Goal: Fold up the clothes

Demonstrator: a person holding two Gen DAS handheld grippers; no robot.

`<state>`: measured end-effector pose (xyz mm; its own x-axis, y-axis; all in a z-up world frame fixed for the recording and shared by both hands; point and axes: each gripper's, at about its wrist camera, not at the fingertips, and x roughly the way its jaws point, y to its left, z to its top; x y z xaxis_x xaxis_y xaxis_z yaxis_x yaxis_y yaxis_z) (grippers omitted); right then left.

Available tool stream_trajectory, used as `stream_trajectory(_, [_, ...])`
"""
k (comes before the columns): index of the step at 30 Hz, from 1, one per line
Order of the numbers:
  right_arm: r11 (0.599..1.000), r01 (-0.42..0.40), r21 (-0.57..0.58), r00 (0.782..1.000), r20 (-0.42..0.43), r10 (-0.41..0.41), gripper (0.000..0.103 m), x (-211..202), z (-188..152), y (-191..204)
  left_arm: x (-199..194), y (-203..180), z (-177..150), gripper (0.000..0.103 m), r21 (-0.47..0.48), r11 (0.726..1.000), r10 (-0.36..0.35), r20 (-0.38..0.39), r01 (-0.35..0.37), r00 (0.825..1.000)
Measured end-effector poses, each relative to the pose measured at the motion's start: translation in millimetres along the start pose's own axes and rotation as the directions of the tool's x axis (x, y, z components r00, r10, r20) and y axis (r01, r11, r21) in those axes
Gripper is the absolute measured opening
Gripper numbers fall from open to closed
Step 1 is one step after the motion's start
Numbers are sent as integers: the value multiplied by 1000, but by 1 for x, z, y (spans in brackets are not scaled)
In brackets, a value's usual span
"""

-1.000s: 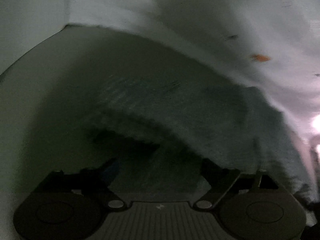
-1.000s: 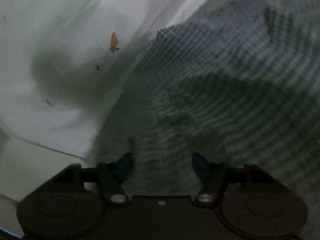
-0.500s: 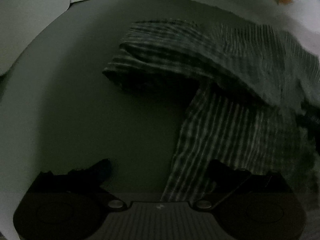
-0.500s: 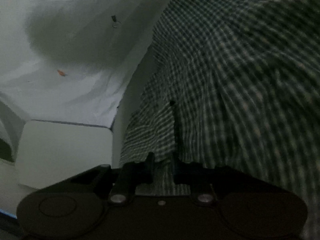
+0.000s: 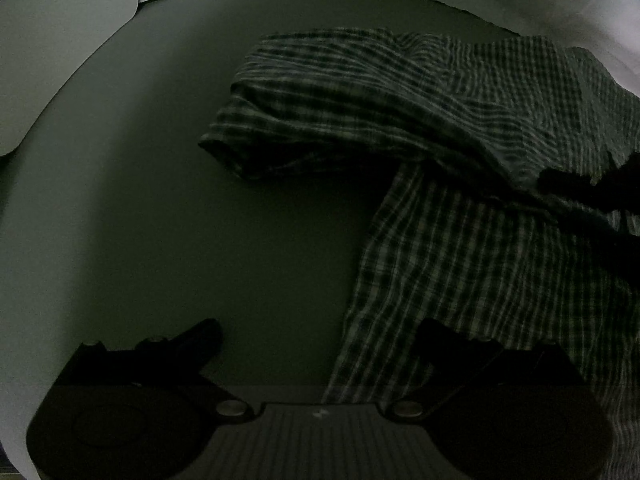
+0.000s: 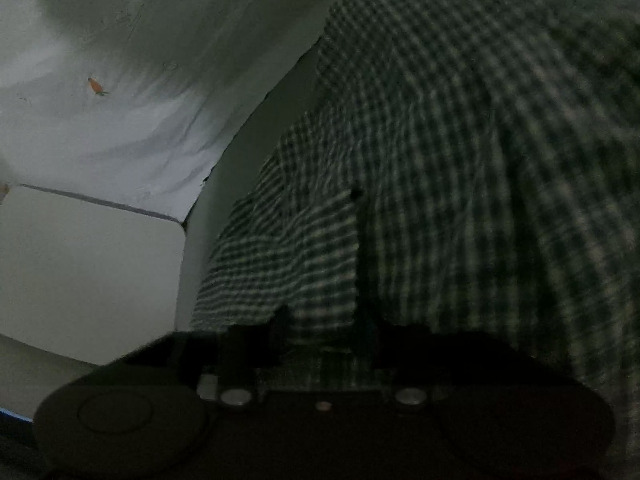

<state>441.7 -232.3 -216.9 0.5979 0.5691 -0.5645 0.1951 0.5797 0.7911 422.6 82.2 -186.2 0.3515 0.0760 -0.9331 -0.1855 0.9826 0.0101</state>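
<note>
Two grippers work a checked shirt [image 5: 460, 128] lying crumpled on a dim table [image 5: 192, 200]. Left gripper [image 5: 316, 332] hovers with jaws wide apart, nothing between them, the shirt's edge beside its right finger. Right gripper [image 6: 324, 320] has its jaws clamped on a fold of the shirt [image 6: 460, 140]. Carrot-print white cloth [image 6: 132, 92] lies beyond.

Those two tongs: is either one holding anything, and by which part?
The right tongs are pinched on the checked garment, gripping a fold of its cloth near an edge. The left tongs stand wide open above the table, holding nothing.
</note>
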Motion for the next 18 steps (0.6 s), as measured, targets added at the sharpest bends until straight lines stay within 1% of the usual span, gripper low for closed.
stream_trajectory(1, [1000, 2, 3, 1000, 1, -2, 17, 1, -1, 0, -1, 1, 0, 103, 1, 1000, 0, -2, 0, 1000])
stream_trajectory(4, [1000, -9, 28, 1000, 15, 9, 10, -1, -5, -2, -1, 2, 0, 103, 7, 1000, -2, -2, 2, 1000])
stream_trajectory(7, [997, -33, 64, 998, 63, 29, 7, -8, -8, -5, -2, 3, -3, 103, 10, 1000, -2, 5, 2, 1000])
stream_trajectory(11, [999, -23, 39, 991, 132, 18, 5, -26, -7, -4, -5, 5, -8, 103, 8, 1000, -1, 26, 1, 1000])
stream_trajectory(15, [1000, 7, -9, 977, 214, -5, 4, -56, 1, -1, -8, 4, -18, 103, -9, 1000, 6, 94, -5, 996])
stream_trajectory(18, [997, 48, -62, 954, 298, -27, 4, -90, 10, -2, -11, 2, -21, 103, -12, 1000, 16, 115, -15, 993])
